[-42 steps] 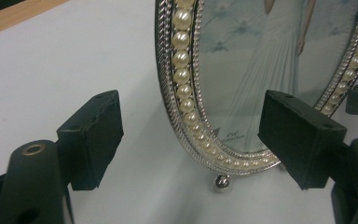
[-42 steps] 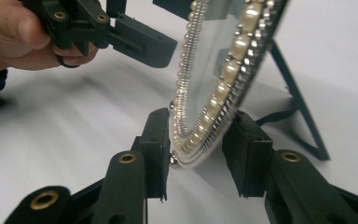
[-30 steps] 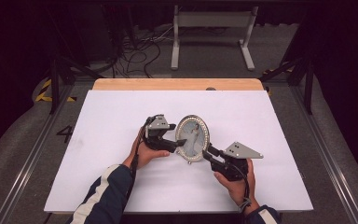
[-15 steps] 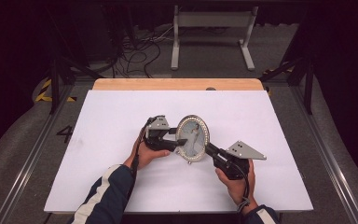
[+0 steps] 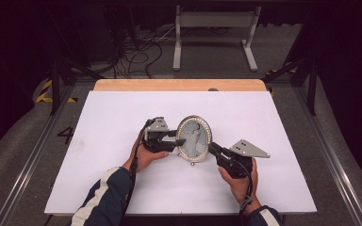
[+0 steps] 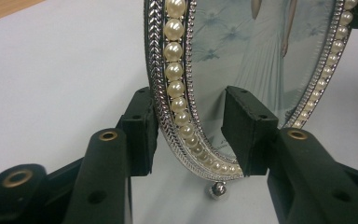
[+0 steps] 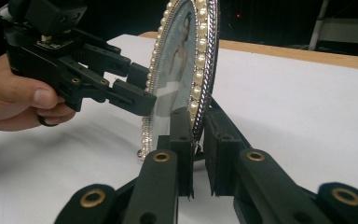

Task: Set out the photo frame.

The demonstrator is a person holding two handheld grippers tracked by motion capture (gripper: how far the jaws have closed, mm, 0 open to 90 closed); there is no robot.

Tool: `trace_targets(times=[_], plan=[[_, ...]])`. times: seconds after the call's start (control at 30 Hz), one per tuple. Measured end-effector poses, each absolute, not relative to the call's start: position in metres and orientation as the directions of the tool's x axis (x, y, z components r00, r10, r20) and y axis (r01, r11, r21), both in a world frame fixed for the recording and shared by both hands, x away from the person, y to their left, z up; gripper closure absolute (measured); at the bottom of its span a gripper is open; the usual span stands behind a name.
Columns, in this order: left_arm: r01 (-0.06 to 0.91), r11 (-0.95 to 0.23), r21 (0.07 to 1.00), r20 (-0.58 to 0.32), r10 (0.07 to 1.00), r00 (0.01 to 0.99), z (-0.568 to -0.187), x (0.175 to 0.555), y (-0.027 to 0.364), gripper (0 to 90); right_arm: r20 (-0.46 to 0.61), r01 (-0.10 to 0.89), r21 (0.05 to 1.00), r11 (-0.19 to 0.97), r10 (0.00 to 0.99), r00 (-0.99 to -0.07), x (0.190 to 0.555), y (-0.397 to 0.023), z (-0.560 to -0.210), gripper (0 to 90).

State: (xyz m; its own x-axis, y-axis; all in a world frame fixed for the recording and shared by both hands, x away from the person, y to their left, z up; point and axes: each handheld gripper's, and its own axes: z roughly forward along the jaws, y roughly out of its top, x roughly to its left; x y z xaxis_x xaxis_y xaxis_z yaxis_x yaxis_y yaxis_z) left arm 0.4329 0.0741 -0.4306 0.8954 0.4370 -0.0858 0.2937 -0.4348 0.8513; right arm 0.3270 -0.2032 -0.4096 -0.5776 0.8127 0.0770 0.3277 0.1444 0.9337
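Frame [image 5: 194, 138] stands upright, right gripper [image 7: 197, 135] clamped on its rim; left gripper [image 6: 191, 133], jaws just closing, straddles the opposite rim unpinched — close squarely, gently.

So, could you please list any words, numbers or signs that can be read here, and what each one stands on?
"4": a dark numeral on the grey floor, left of the white table.
Faint print low on the photo in the oval picture frame, behind the left gripper: too blurred to read.
Nothing else legible.
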Motion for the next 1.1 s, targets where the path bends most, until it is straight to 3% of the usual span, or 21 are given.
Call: trace_targets(times=[0.43, 1.1], plan=[[0.315, -0.445, 0.838, -0.093, 0.453, 0.886, -0.43, 0.429, 0.081, 62.4, 0.072, 0.326, 0.934, 0.148, 0.814, -0.576, 0.333, -0.203, -0.41, 81.9], [0.273, -0.498, 0.823, -0.012, 0.466, 0.885, -0.429, 0.414, 0.087, 63.2, 0.066, 0.334, 0.93, 0.155, 0.822, -0.565, 0.344, -0.201, -0.41, 81.5]])
